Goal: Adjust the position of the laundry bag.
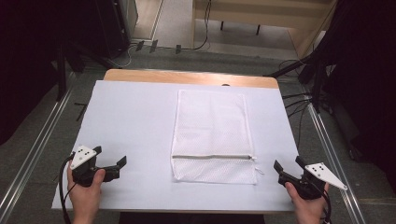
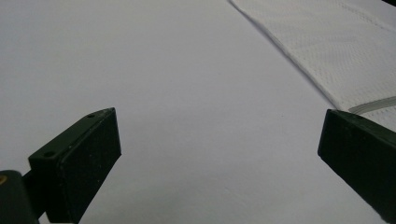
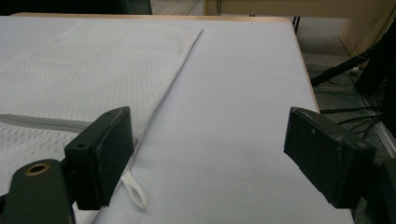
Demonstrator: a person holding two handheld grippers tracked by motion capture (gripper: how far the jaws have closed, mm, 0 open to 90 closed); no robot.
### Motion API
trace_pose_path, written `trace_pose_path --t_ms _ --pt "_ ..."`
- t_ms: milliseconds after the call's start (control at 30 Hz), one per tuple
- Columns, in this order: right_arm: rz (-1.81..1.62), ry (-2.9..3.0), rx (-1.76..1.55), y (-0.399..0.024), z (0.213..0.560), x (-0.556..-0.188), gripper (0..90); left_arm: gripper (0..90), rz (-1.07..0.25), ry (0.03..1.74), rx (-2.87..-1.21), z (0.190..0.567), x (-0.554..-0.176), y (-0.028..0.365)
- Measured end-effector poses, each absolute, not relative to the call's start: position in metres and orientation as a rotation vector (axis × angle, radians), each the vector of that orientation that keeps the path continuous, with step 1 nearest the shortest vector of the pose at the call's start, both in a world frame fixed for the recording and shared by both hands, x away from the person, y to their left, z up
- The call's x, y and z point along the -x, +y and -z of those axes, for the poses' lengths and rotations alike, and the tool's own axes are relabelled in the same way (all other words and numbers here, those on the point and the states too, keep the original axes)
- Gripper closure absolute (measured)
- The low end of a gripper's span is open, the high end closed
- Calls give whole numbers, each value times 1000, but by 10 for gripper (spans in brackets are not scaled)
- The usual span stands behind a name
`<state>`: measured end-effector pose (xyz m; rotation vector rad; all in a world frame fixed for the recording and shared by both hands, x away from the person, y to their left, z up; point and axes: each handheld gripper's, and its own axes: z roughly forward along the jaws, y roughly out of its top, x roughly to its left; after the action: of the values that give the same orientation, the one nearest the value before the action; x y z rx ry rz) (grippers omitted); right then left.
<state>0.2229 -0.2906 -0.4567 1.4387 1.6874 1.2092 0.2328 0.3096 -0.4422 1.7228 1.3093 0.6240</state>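
I see the white mesh zip bag [image 1: 212, 135] lying flat mid-table, long axis running away from me, its zipper [image 1: 212, 157] crosswise at the near end. My right gripper [image 1: 289, 169] sits nearer it than my left gripper [image 1: 111, 160]; both are released, empty. Pale sheet-covered table [image 1: 135, 116], dark cluttered room beyond.

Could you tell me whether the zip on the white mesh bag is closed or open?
Closed, as far as shows: the zip runs as one thin straight line across the mesh bag, with no gap, and the bag lies flat.
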Motion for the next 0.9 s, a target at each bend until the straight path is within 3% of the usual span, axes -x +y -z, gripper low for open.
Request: trace_pose_path --t_ms 67,133,400,433,467,633,733,833,900 --pt "-1208 1689 -1439 -290 457 -223 163 9 -617 1310 -1721 442 -233 308" --pt "-1208 1694 -1435 -289 459 -223 164 125 -596 1298 -1717 442 -234 303" --pt "-1223 1673 -1449 -285 462 -225 203 174 -603 1259 -1765 440 -240 264" --pt "-1216 1664 -1455 -283 462 -224 218 320 -621 1279 -1787 440 -245 253" --pt "-1210 1661 -1454 -282 462 -224 221 336 -613 1287 -1806 441 -249 247" --pt "-1202 1667 -1461 -277 462 -225 232 397 -476 1289 -1860 446 -275 215" --pt "-1191 1663 -1484 -275 462 -227 276 442 -466 1300 -1868 446 -287 202" --pt "-1153 1668 -1495 -270 460 -227 317 461 -340 1380 -1842 450 -323 184" --pt "-1144 1661 -1497 -268 459 -227 332 469 -325 1400 -1839 451 -328 182"
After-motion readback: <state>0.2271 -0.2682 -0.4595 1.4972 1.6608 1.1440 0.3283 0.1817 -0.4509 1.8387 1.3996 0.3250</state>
